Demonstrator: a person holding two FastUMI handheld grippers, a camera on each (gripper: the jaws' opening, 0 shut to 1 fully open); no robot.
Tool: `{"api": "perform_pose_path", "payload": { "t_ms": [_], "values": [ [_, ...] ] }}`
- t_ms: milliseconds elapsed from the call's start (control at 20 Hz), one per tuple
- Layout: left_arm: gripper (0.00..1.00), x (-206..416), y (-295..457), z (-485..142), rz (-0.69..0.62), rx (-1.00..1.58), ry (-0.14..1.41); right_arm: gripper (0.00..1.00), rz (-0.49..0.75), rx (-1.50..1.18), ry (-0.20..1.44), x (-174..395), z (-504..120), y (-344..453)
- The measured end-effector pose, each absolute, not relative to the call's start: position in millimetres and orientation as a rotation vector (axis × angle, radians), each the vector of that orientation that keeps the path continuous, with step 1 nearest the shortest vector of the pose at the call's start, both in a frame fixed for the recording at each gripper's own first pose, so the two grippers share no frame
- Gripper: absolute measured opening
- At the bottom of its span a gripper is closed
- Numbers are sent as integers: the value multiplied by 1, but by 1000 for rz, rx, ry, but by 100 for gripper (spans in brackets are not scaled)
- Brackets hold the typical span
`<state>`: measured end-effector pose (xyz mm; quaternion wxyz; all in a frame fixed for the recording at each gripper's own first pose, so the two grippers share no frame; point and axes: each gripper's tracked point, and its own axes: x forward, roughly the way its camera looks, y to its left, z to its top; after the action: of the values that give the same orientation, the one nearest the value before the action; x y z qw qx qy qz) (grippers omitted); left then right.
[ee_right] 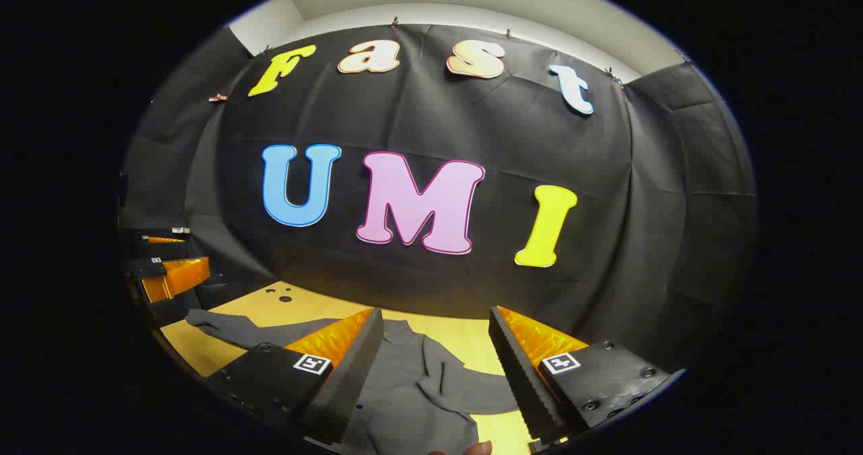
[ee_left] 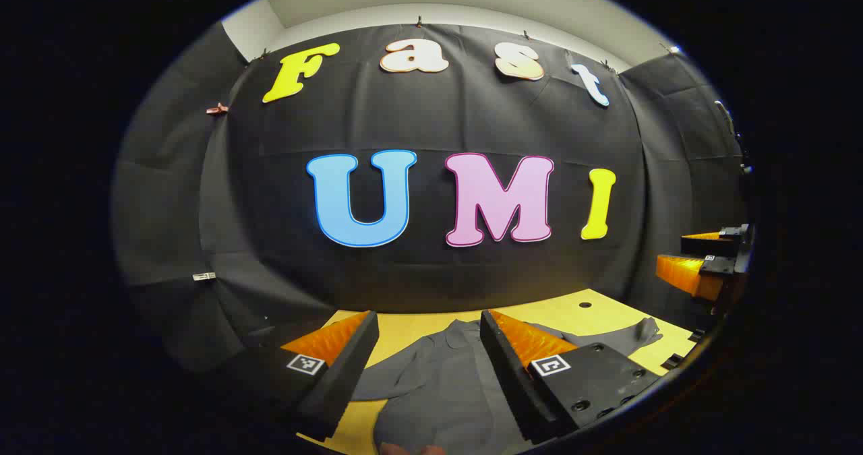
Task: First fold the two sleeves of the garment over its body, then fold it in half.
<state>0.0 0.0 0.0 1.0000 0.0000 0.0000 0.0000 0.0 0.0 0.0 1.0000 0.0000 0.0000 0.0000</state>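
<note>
A grey long-sleeved garment [ee_left: 438, 387] lies spread flat on the yellow table [ee_left: 600, 310], collar toward the back wall. One sleeve [ee_left: 623, 337] stretches out to the right in the left gripper view. In the right gripper view the garment [ee_right: 411, 401] lies below, with a sleeve [ee_right: 229, 330] reaching left and another sleeve [ee_right: 495, 398] reaching right. My left gripper [ee_left: 428, 327] hovers open above the garment's body, holding nothing. My right gripper [ee_right: 435, 323] also hangs open above the cloth. Each gripper appears at the edge of the other's view: right gripper [ee_left: 701, 259], left gripper [ee_right: 168, 266].
Black cloth walls close the booth behind and on both sides. Small holes [ee_right: 283, 298] mark the table top near the back edge. A fingertip [ee_right: 480, 448] shows at the bottom rim of the right gripper view.
</note>
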Motion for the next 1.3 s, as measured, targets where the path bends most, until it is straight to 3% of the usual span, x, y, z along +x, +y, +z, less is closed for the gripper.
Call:
{"api": "perform_pose_path", "payload": {
  "t_ms": [50,550,600,650,750,800,850,1300],
  "values": [
    [95,2,-2,1,-4,-1,-2,97,8,-6,-1,4,0,-1],
    [95,36,-47,5,8,11,18,97,102,0,1,40,-9,-19],
    [95,38,-50,3,17,17,22,92,118,4,-2,42,-10,-20],
    [95,39,-54,3,31,22,26,97,136,8,-6,44,-9,-21],
    [95,42,-62,4,57,19,28,98,161,17,3,47,-14,-27],
    [95,44,-67,6,66,13,26,93,159,39,6,49,-16,-34],
    [95,46,-70,6,67,7,28,98,155,61,14,53,-20,-42],
    [98,47,-78,-13,48,39,78,98,-130,37,225,99,-133,-199]
  ]
}}
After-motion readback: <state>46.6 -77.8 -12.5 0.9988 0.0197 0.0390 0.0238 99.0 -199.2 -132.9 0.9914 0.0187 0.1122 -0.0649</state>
